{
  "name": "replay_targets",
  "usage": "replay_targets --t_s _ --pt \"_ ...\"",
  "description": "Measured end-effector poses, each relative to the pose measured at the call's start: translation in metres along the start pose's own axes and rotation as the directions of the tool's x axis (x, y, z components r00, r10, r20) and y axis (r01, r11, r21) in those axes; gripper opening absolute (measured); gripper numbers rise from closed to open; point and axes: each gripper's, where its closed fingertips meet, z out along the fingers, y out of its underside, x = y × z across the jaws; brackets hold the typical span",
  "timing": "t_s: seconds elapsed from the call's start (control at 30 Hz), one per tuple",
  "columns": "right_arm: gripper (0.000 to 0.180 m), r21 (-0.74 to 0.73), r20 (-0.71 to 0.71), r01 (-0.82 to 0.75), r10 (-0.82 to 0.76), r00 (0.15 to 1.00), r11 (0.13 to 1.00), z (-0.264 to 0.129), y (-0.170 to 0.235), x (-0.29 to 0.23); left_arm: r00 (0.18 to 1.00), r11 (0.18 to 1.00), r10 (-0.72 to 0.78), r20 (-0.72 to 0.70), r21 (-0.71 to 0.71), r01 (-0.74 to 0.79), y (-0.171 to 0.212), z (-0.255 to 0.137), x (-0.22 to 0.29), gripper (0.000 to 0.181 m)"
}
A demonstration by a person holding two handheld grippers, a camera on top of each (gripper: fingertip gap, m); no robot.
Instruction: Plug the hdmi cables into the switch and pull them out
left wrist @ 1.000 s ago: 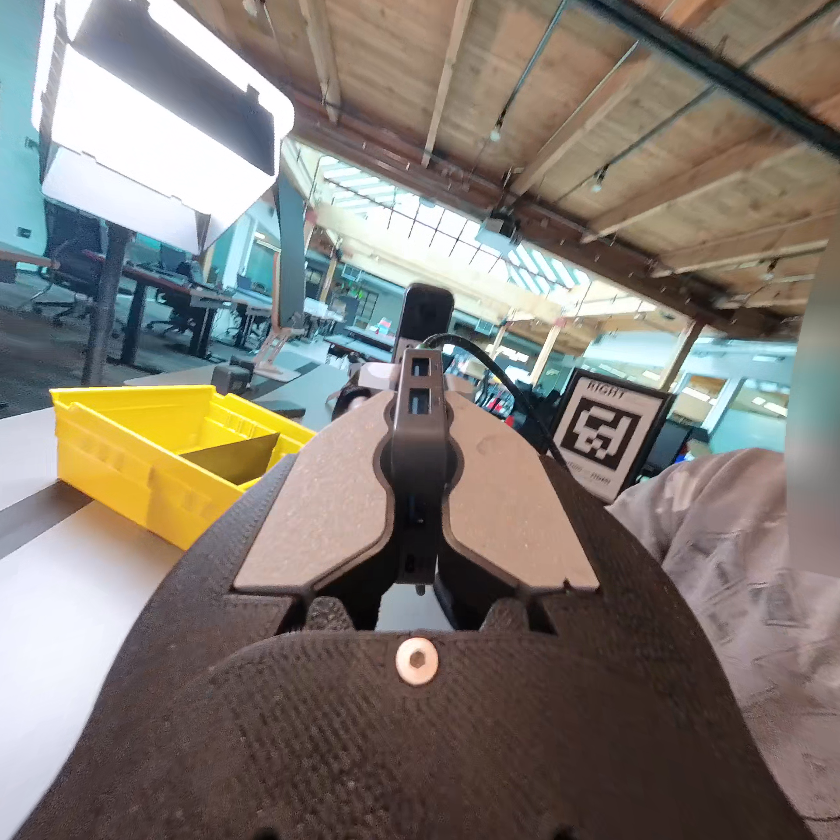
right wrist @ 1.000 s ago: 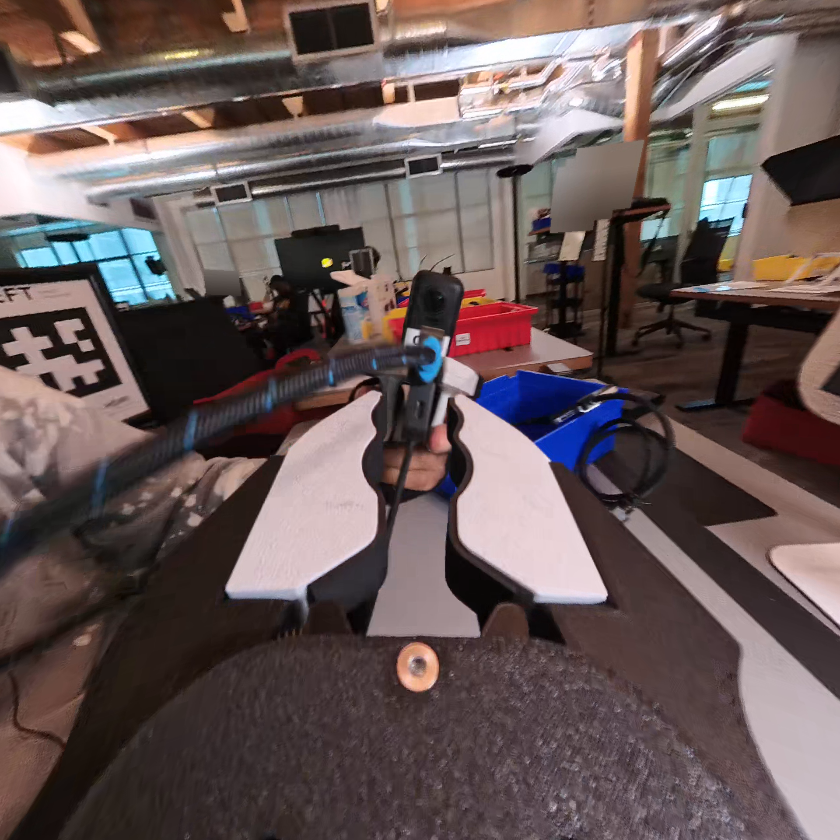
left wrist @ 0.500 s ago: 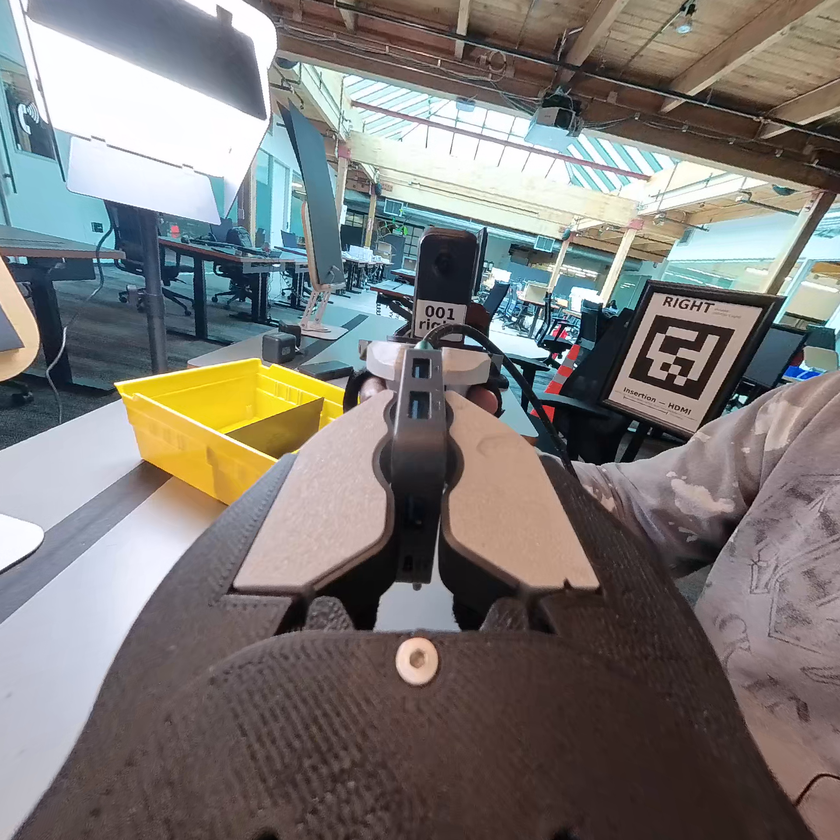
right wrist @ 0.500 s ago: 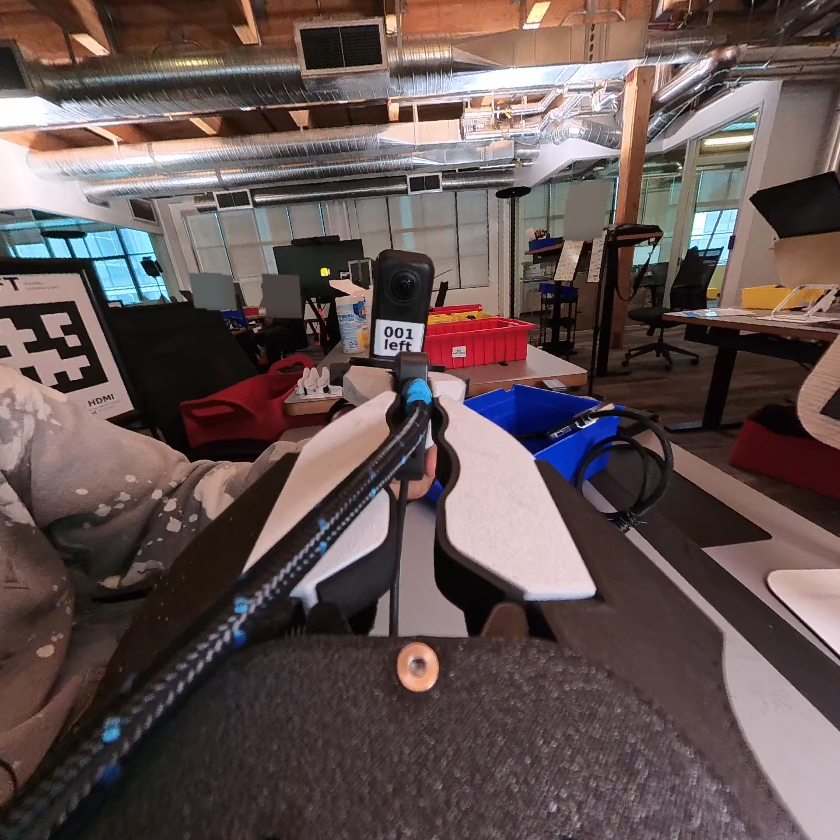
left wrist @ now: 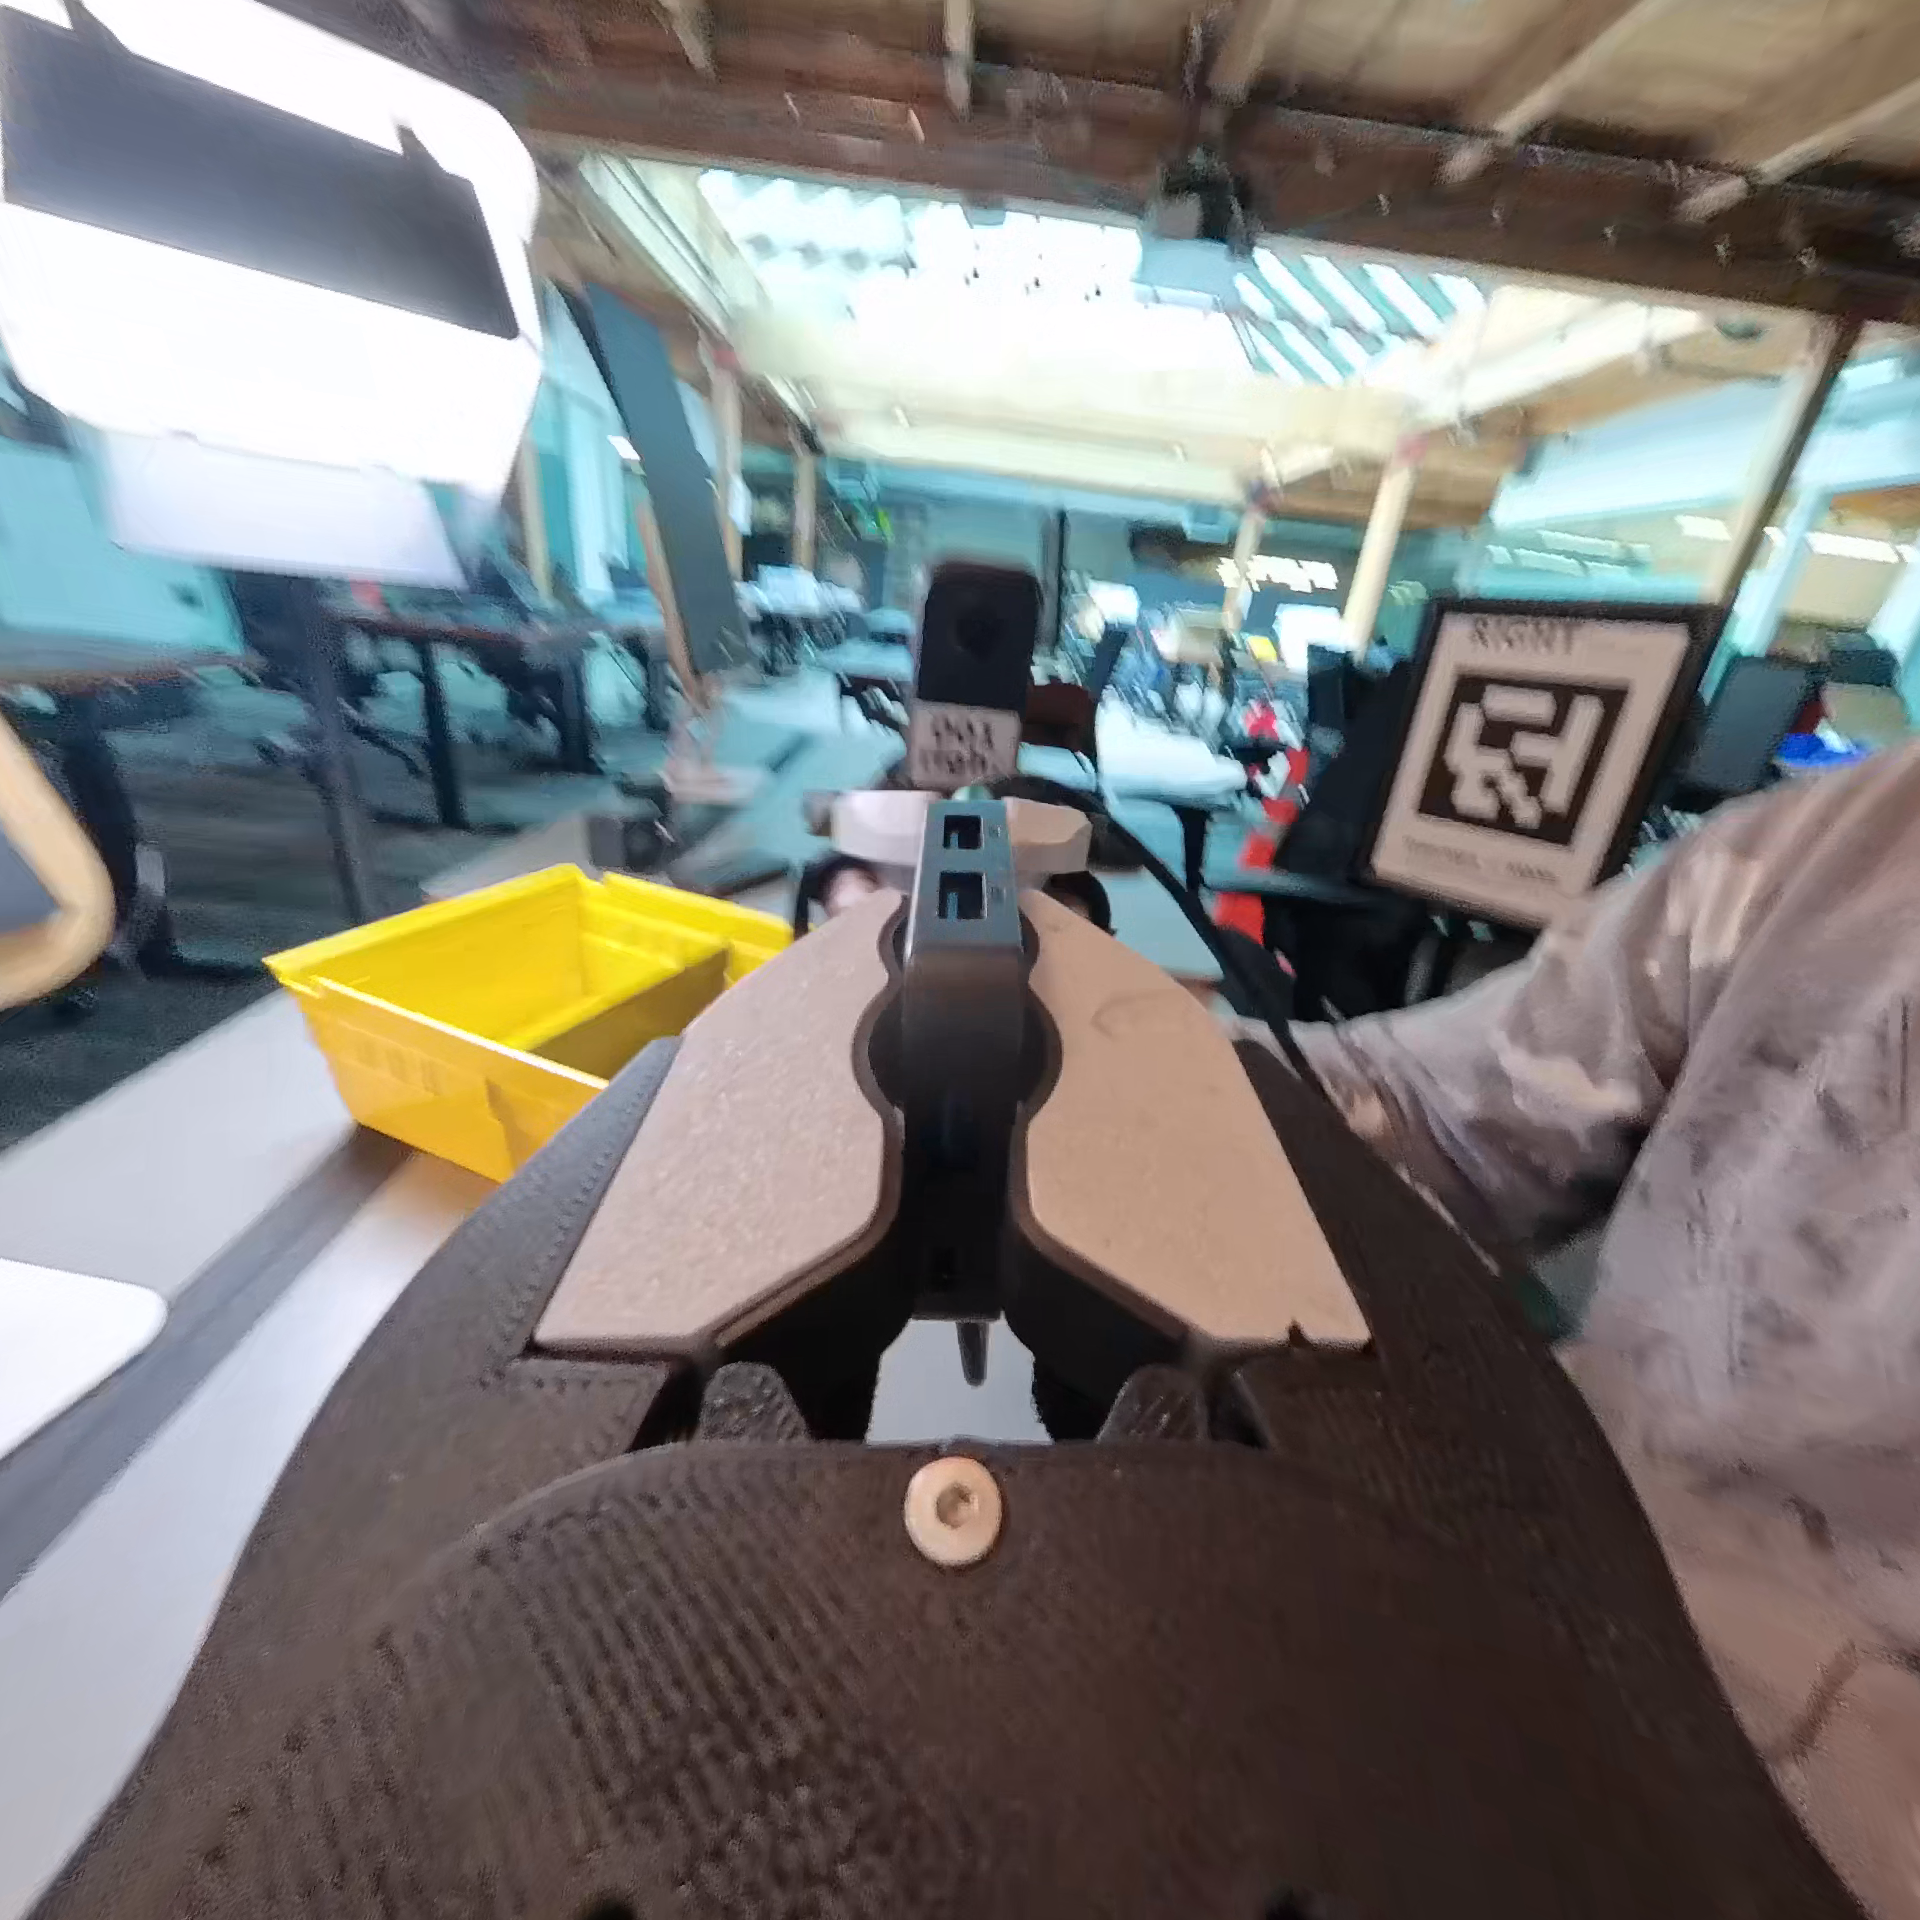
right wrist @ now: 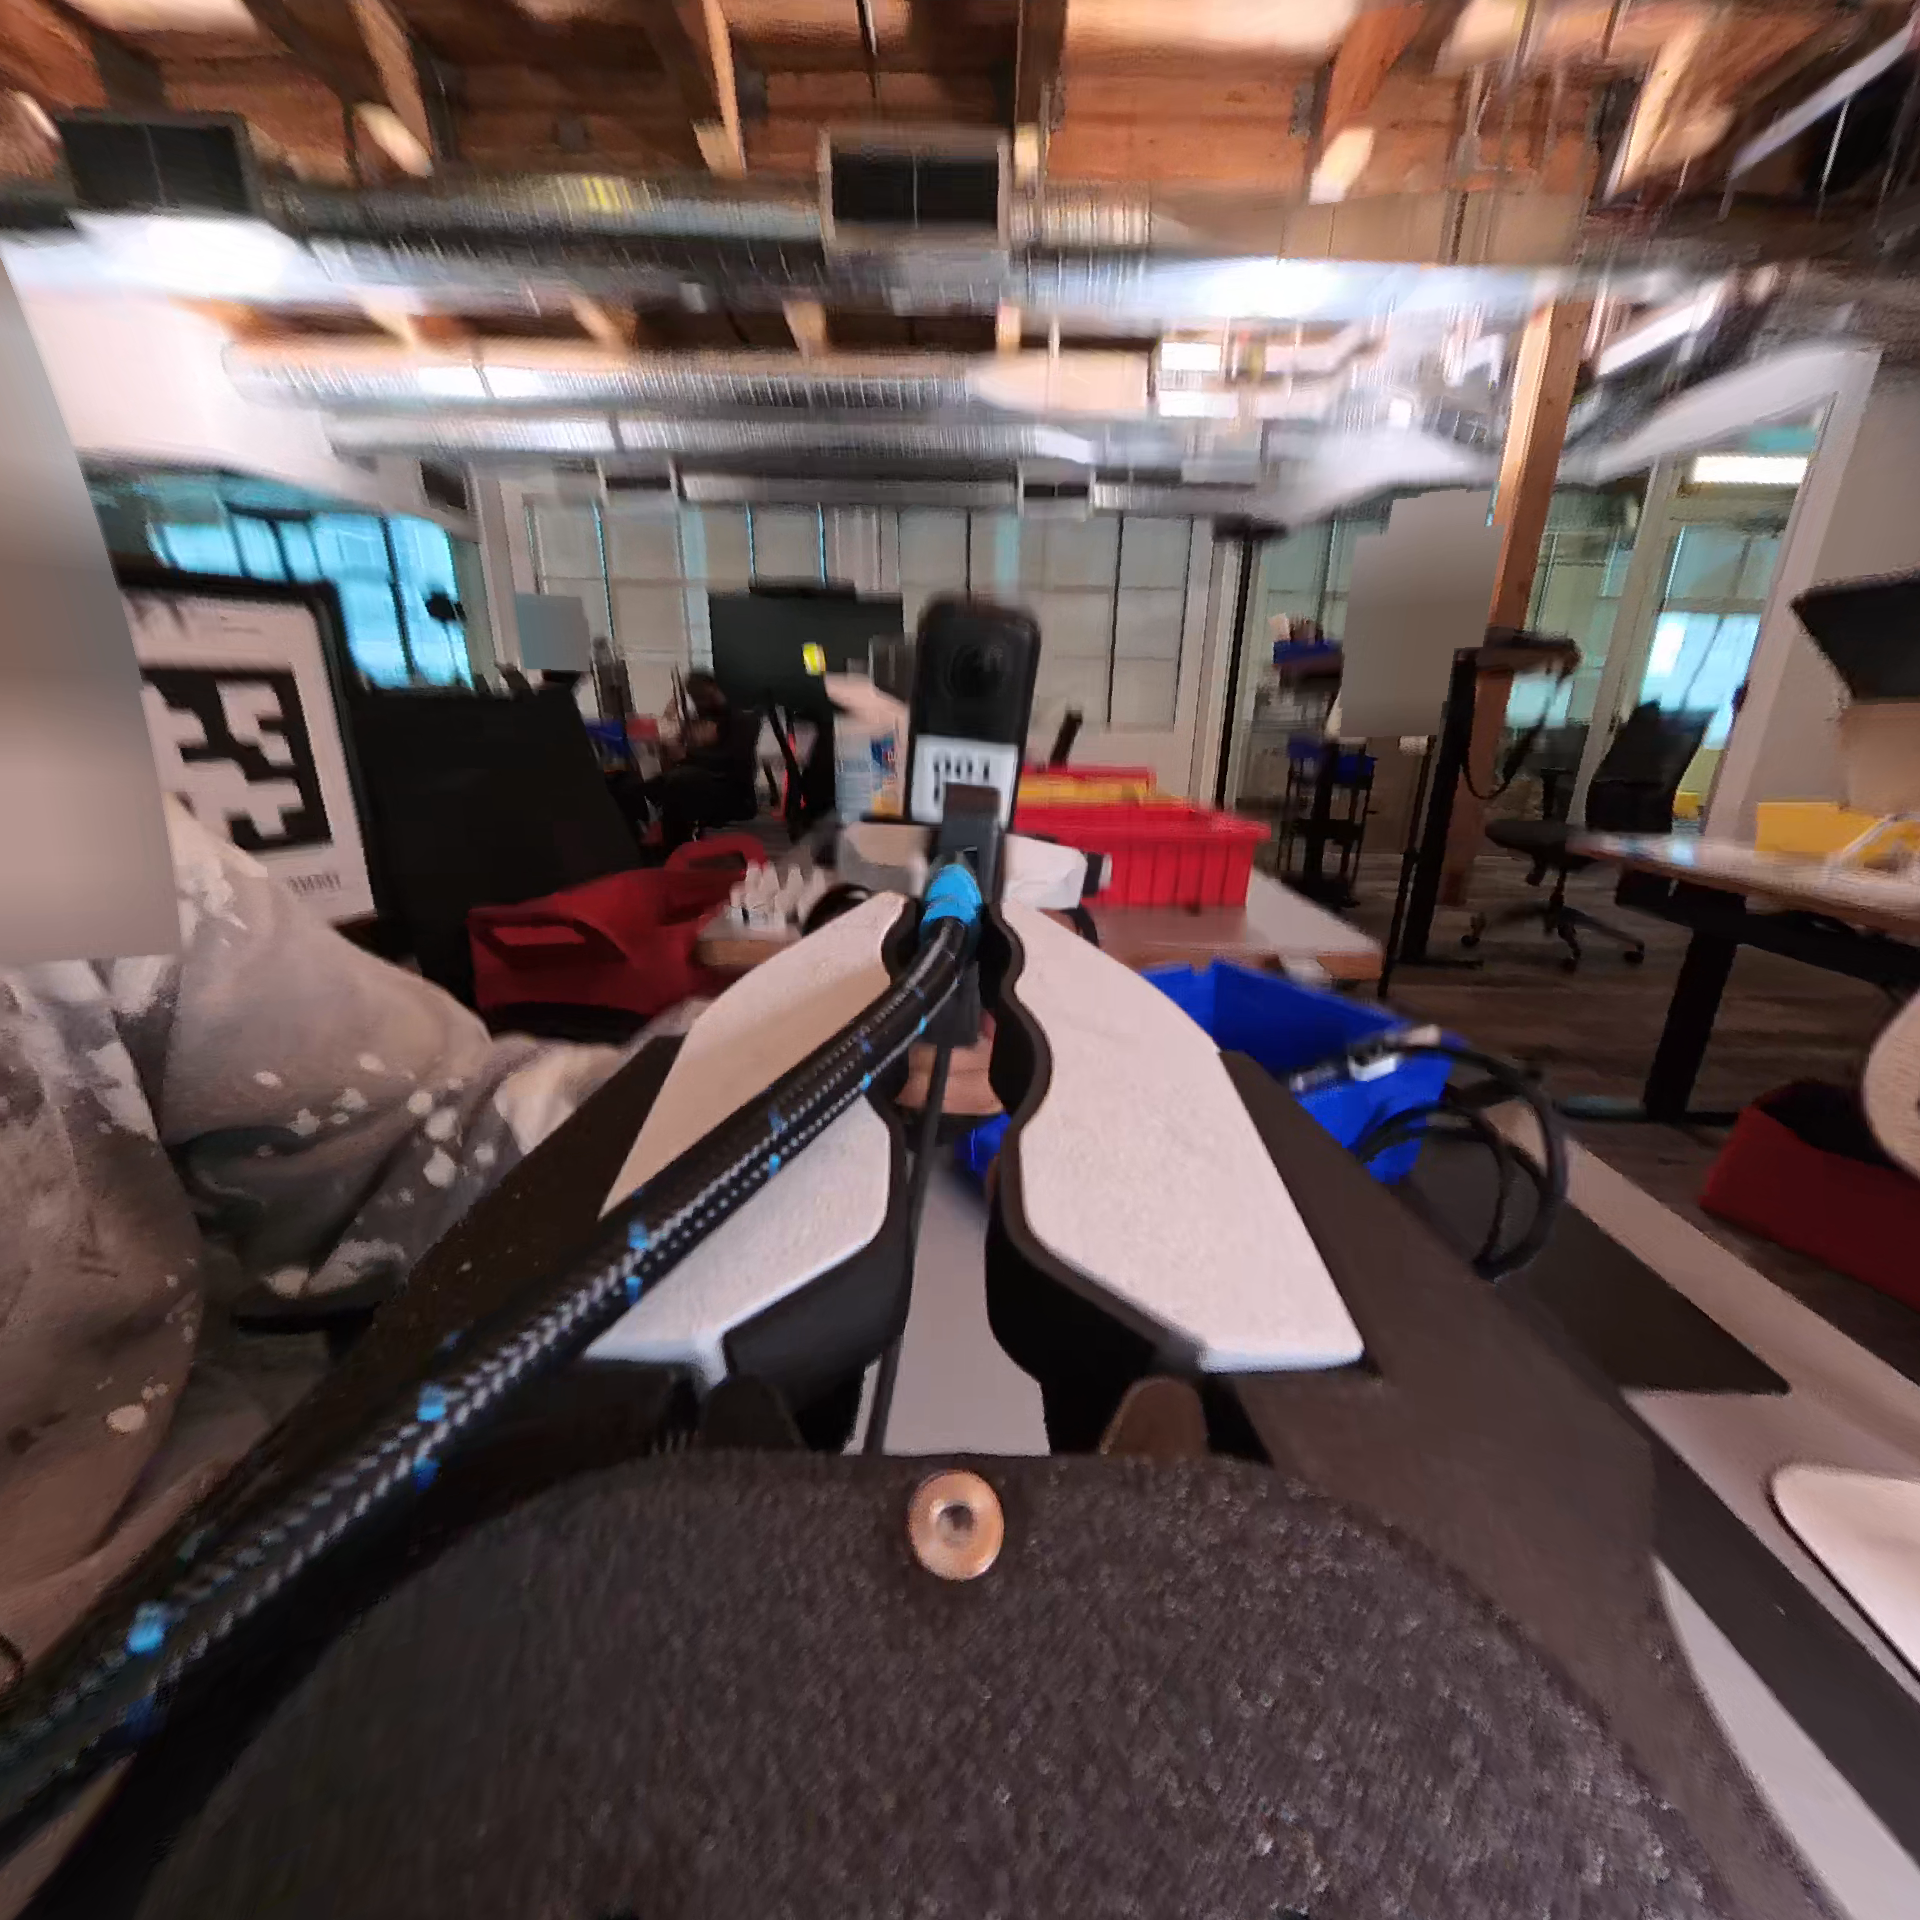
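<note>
The left gripper (left wrist: pixel 961 940) had its jaws clamped on the switch (left wrist: pixel 964 940), a small black box held edge-up between the grey pads, its end face with two rectangular ports turned toward the camera. The right gripper (right wrist: pixel 961 940) had its jaws pressed together on the hdmi cable (right wrist: pixel 727 1132) just behind the blue collar of its plug, which met the switch (right wrist: pixel 971 831) head-on; whether the plug was seated fully could not be told through the blur. The switch looked light and rigid, with smooth plastic sides that could slip or twist under a push, so a hold across its broad faces near the middle seemed right. The braided black-and-blue cable looked thick and springy; it trailed back over the left finger and would likely tug sideways on the plug. Taking it by the hard plug body, not the braid, seemed the safer grip for a straight pull. A yellow bin (left wrist: pixel 499 997) and a blue bin (right wrist: pixel 1278 1029) stood on the surface (left wrist: pixel 156 1247) beyond.
</note>
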Motion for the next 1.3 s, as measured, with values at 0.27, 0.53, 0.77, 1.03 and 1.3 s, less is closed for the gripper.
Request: replay_targets --t_s 0.27,0.53,0.77,1.03,1.3 --pt "0.011 -0.234 -0.507 0.132 -0.237 0.829 0.963 -0.103 -0.039 0.068 0.961 0.994 0.08 0.264 0.053 -0.097 -0.05 -0.097 -0.028 0.015" --pt "0.011 -0.249 -0.913 0.041 -0.248 0.325 0.968 -0.215 -0.067 0.117 0.963 0.996 0.028 0.269 0.079 -0.051 -0.044 -0.09 -0.036 0.014" --pt "0.01 -0.473 -0.86 -0.156 -0.493 -0.135 0.867 -0.309 -0.05 0.133 0.966 0.996 0.014 0.257 0.08 -0.035 -0.041 -0.088 -0.038 0.015" --pt "0.011 -0.576 -0.753 -0.693 -0.611 0.244 0.433 -0.322 0.078 0.132 0.968 0.999 0.011 0.25 0.039 -0.022 -0.029 -0.08 -0.041 0.015" --pt "0.017 -0.56 -0.754 -0.815 -0.498 0.428 0.147 -0.325 0.134 0.099 0.969 1.0 0.001 0.247 0.006 -0.002 -0.019 -0.075 -0.044 0.015"
